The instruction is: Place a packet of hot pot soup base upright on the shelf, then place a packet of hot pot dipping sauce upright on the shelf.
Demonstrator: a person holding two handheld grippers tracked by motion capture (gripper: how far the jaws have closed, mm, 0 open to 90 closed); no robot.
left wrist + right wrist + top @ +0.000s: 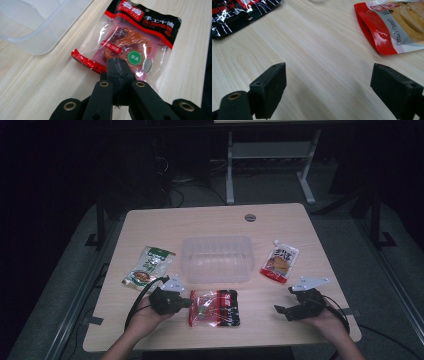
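Between my left gripper's (117,65) shut jaws I seem to pinch the near edge of the red snack packet (136,41); its long axis runs straight away from me, with the clear tub (217,259) just beyond and my open right gripper (283,310) well apart.

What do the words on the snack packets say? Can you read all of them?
"手工": white characters on the black band of the red and black packet; the rest of that line is blurred.
"50克": on the same packet's small red label, as far as I can tell.
Red pouch: the print is too small to read.
Green packet: the print is too blurred to read.
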